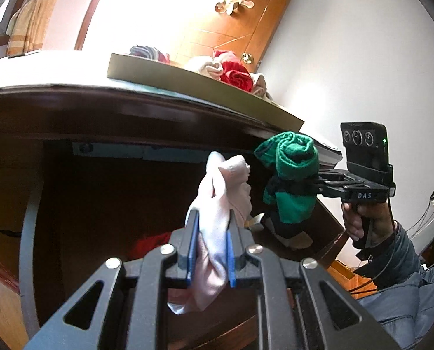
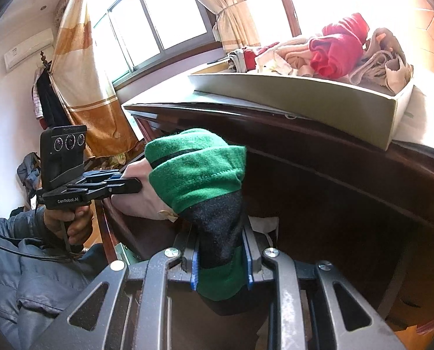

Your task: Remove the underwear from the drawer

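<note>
My left gripper (image 1: 212, 227) is shut on a pale pink rolled underwear (image 1: 222, 195), held up in front of the dark open drawer (image 1: 114, 198). My right gripper (image 2: 220, 245) is shut on a green and black rolled underwear (image 2: 199, 172); the left wrist view shows this roll (image 1: 292, 160) just right of the pink one, clamped by the right gripper (image 1: 310, 183). In the right wrist view the left gripper (image 2: 126, 180) holds the pink piece (image 2: 138, 186) just behind the green roll. Something red (image 1: 152, 242) lies low in the drawer.
A shallow cardboard box (image 2: 304, 102) on the dark wooden desk top (image 1: 71, 87) holds several rolled garments, one red (image 2: 339, 49). A person's hand (image 1: 368, 221) and grey sleeve (image 1: 406, 280) sit at the right. A window with curtains (image 2: 85, 67) and a wooden door (image 1: 231, 23) are behind.
</note>
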A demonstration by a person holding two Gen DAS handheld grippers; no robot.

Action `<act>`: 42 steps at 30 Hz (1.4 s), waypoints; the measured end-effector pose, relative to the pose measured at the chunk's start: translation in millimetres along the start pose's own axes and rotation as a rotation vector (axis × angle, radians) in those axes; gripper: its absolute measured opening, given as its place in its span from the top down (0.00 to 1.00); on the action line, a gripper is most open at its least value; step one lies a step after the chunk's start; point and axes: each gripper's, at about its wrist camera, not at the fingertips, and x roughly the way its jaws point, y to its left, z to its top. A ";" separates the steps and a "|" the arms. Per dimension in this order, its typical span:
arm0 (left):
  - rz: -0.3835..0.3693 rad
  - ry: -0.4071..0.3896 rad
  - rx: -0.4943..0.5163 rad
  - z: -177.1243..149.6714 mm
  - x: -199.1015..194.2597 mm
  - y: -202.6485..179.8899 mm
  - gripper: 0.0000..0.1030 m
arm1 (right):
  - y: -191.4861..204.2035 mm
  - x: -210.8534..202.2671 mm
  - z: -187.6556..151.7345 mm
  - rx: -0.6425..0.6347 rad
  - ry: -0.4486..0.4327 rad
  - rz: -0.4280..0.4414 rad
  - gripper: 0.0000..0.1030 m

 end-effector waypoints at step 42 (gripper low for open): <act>0.238 -0.189 0.096 19.1 -24.7 -16.0 0.86 | 16.7 -28.1 -10.4 -0.128 -0.194 0.000 0.76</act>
